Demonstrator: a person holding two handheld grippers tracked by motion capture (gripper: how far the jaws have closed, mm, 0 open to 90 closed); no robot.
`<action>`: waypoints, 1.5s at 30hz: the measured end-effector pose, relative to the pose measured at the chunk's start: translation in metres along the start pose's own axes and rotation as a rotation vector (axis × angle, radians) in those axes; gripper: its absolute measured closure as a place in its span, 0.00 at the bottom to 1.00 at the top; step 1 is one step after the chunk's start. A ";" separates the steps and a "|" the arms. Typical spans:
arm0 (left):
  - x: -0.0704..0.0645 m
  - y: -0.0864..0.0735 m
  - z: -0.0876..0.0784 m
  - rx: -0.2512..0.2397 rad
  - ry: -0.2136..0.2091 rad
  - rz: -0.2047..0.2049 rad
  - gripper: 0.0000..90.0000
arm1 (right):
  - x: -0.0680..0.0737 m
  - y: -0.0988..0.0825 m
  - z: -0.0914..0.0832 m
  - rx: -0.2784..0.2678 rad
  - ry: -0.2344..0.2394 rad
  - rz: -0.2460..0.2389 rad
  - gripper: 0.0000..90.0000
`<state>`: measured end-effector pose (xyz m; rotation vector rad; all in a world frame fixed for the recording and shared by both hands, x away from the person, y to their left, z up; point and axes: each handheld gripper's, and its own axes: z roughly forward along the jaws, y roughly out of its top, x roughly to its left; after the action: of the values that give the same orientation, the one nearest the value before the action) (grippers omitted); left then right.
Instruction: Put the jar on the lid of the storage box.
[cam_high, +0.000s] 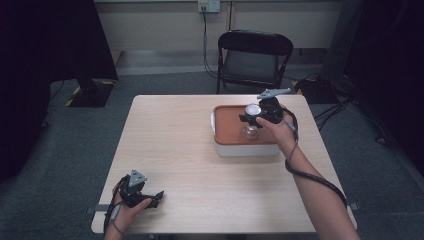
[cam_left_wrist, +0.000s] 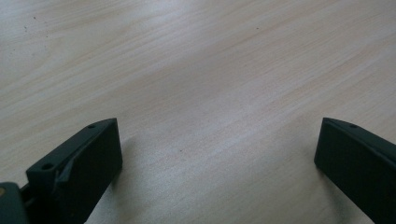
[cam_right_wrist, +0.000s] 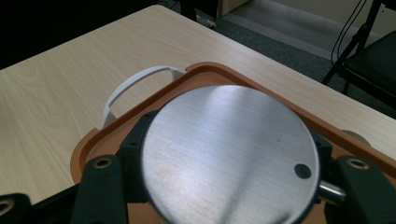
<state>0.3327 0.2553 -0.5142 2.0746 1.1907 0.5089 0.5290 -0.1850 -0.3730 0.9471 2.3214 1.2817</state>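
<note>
- Resting at the near left corner of the pale wood-grain worktop (cam_high: 200, 165), the left gripper (cam_high: 150, 199) sits in the person's left hand (cam_high: 127, 210), its black fingers (cam_left_wrist: 88, 158) spread wide apart with bare wood between them.
- Over the far right part of the worktop, the right gripper (cam_high: 248, 118) is held in the person's right hand (cam_high: 280, 131), with a black cable winding along the forearm.
- Its fingers (cam_right_wrist: 105, 186) are clenched on the sides of a round brushed-metal lid (cam_right_wrist: 229, 154) with a small dark hole near its rim; in the high view this lid (cam_high: 253, 109) shows as a pale disc.
- Below the lid, a clear glass jar (cam_high: 249, 132) stands on the flat orange lid of a white rectangular plastic box (cam_high: 240, 149); a white handle (cam_right_wrist: 135, 86) arches from the box's left side.
- Whether the metal lid touches the jar cannot be told.
- Grey carpet (cam_high: 165, 82) covers the floor; a black folding chair (cam_high: 252, 60) stands beyond the far edge, and a wall socket (cam_high: 208, 6) with a cable hanging from it is set in the beige wall behind.
</note>
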 end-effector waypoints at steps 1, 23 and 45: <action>0.000 0.000 0.000 0.000 0.000 0.000 0.01 | 0.000 0.000 0.000 0.000 -0.001 -0.001 0.42; 0.000 -0.002 -0.002 0.000 -0.002 0.001 0.01 | 0.004 0.001 0.001 0.029 -0.045 0.020 0.13; 0.000 -0.002 -0.002 0.000 -0.002 0.001 0.01 | 0.004 0.001 -0.018 -0.016 -0.058 0.077 0.01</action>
<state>0.3308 0.2564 -0.5142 2.0752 1.1888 0.5075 0.5167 -0.1931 -0.3627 1.0634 2.2476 1.2827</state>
